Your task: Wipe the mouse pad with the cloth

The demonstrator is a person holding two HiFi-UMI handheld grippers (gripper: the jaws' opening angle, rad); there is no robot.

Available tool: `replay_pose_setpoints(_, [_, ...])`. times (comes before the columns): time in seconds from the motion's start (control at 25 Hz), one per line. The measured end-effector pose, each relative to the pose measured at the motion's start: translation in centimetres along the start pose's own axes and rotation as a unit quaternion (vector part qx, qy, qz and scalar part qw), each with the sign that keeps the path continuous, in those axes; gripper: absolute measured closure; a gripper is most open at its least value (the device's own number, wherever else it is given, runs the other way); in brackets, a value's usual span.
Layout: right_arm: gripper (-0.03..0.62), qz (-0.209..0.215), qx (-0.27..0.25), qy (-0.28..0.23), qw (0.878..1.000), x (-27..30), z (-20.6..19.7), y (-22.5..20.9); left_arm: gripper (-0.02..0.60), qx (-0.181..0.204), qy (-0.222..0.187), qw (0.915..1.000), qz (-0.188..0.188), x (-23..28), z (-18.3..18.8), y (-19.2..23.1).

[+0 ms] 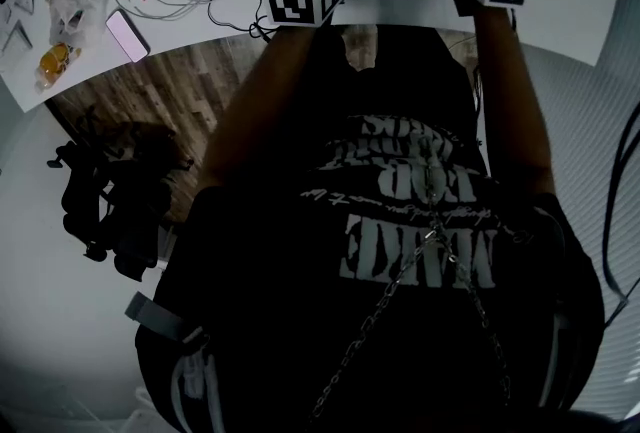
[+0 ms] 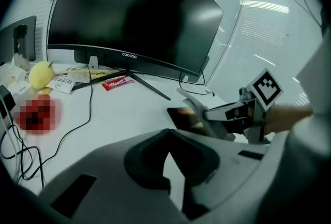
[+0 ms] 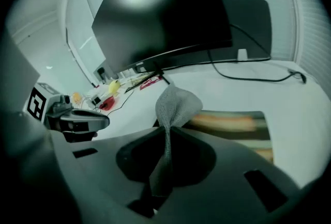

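Grey cloth (image 3: pixel 176 106) pinched in right tongs (image 3: pixel 166 132) near mouse pad (image 3: pixel 232 122) edge; left tongs (image 2: pixel 166 139) pressed together, empty; desk (image 3: pixel 292 109) bare alongside.

The monitor (image 2: pixel 134 11) bears "coocaa" on its lower bezel.

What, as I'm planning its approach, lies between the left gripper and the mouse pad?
Only bare desk before the mouse pad, shown in the left gripper view.
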State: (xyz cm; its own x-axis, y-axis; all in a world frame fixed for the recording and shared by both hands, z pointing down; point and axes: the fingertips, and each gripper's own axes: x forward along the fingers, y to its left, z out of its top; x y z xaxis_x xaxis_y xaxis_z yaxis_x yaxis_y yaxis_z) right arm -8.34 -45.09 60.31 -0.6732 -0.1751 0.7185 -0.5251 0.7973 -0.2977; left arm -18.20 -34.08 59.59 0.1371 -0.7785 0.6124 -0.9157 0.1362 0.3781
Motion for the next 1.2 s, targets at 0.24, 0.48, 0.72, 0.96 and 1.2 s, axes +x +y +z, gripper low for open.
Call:
replay_pose_setpoints(0.24, [0.566,0.029,-0.035,0.063,0.997,4.8,-3.3,4.3,0.577,-0.003,0.003,1.0000,-0.004,0.1,0.2,0.0])
replay_pose_setpoints(0.48, [0.566,-0.026,-0.002,0.060,0.998,0.7,-4.8,-3.1,0.575,-0.007,0.006,1.0000,-0.002,-1.0,0.0,0.0])
replay_pose_setpoints(0.72, [0.566,-0.106,0.035,0.050,0.993,-3.6,-5.9,-9.8,0.577,-0.007,-0.002,1.0000,-0.001,-2.2,0.1,0.4])
replay_pose_setpoints(0.96, [0.566,-0.048,0.007,0.035,0.998,-4.6,-4.6,-2.6,0.577,-0.001,-0.003,0.9999,-0.014,-2.1,0.1,-0.6])
replay_pose_setpoints(1.2, [0.566,0.052,-0.024,0.056,0.997,-1.6,-6.5,7.6,0.577,0.016,-0.001,0.9992,-0.037,-1.0,0.4,-3.2])
